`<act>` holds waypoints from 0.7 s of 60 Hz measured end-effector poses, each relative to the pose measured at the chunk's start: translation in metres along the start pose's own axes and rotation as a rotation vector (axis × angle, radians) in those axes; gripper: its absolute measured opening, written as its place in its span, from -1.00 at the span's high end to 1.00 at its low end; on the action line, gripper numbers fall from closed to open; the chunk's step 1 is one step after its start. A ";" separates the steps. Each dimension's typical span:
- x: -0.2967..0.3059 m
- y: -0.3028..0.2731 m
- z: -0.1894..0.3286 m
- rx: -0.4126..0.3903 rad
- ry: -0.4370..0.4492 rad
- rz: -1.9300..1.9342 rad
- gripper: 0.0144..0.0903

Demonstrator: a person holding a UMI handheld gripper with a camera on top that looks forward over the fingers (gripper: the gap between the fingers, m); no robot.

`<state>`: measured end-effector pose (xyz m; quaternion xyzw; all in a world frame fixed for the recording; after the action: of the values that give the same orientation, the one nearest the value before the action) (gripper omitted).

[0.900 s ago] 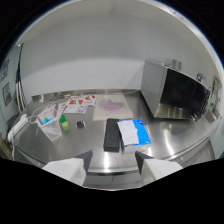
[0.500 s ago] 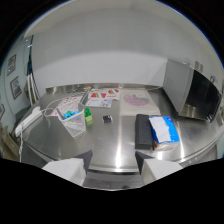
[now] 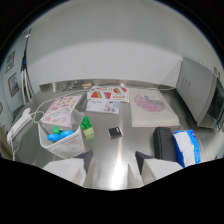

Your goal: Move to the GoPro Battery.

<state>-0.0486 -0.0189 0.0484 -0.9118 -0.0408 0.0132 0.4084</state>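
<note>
Two spread jaws frame the GoPro Battery (image 3: 115,132), lying just ahead on the table (image 3: 125,120).

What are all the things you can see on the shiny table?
Small black square GoPro battery: one, black, on the table just ahead of the fingers.
Green toy block: one, green, left of the battery, beside the basket.
Clear mesh basket: one, whitish, left of the block, with blue and green toys inside.
Printed paper sheets: several, white with red and colourful pictures, beyond the battery.
Pink-patterned white cloth: one, right of the sheets.
Flat black box: one, black, right of the battery.
Blue and white packet: one, beside the black box.
White power strip: one, far left.
Silver metal table: one, under everything.
Fingers: two, pale, open, holding nothing.
</note>
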 end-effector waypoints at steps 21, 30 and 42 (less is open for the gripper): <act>0.006 -0.021 0.063 -0.027 0.032 -0.019 -0.77; 0.011 -0.022 0.075 -0.040 0.045 -0.027 -0.77; 0.012 -0.022 0.077 -0.049 0.046 -0.026 -0.78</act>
<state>-0.0422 0.0536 0.0134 -0.9210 -0.0436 -0.0143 0.3867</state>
